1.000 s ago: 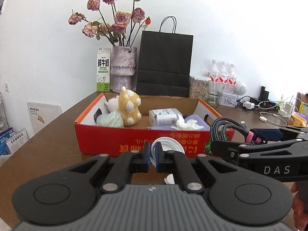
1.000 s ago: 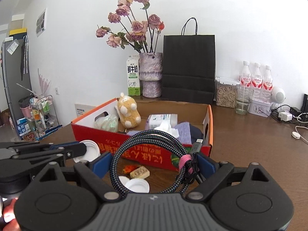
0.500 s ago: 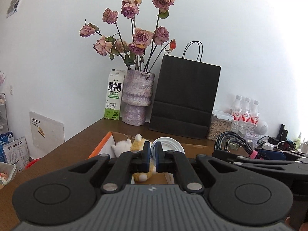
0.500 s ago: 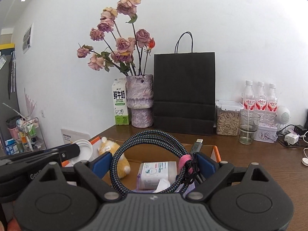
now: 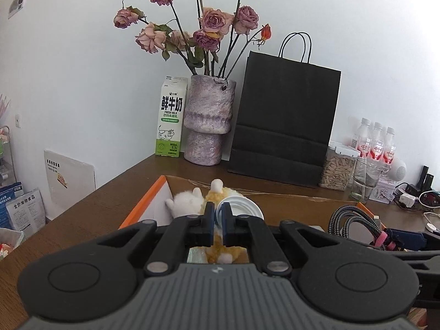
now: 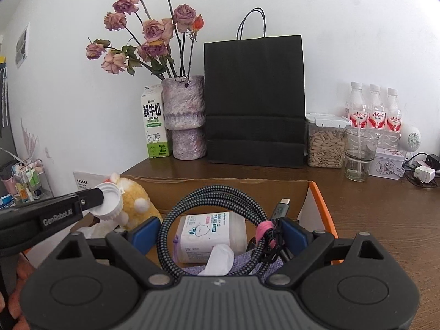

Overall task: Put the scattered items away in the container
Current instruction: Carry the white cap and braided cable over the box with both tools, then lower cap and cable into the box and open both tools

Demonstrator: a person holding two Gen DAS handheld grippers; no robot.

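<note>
- Left tool (image 5: 217, 221): pressed together, pinching the rim of a white lid (image 5: 242, 209). Seen from the right wrist view, the same tool (image 6: 100, 196) holds the lid (image 6: 108, 200) tilted, in the air above the left end of the cardboard box (image 6: 320, 200).
- Right tool (image 6: 220, 232): spread wide, holding a coiled braided cable (image 6: 214, 192) across its span. Pink tie (image 6: 264, 229) bundles the coil against the right finger; USB-C plug (image 6: 280, 206) sticks up beside it. Coil hangs over the middle of the box.
- Box sits on the brown worktop (image 6: 385, 206), orange rim, open top.
- Inside the box: yellow plush toy (image 6: 137, 200) at the left end, directly behind the lid; white plush (image 5: 187, 200) beside it against the left wall; wet-wipes pack (image 6: 211, 233) in the middle, under the coil; white tissue (image 6: 220, 257) and purple cloth (image 6: 264, 268) nearest the right tool.
- Behind the box, along the wall: milk carton (image 6: 154, 126), purple vase (image 6: 187, 118) with dried roses (image 6: 154, 30), black paper bag (image 6: 254, 101).
- Right of the bag: jar of seeds (image 6: 326, 143), glass (image 6: 360, 154), three water bottles (image 6: 374, 110), chargers and cables at the far right edge.
- A hand (image 6: 19, 283) shows at the lower left of the right wrist view, behind the left tool's body.
</note>
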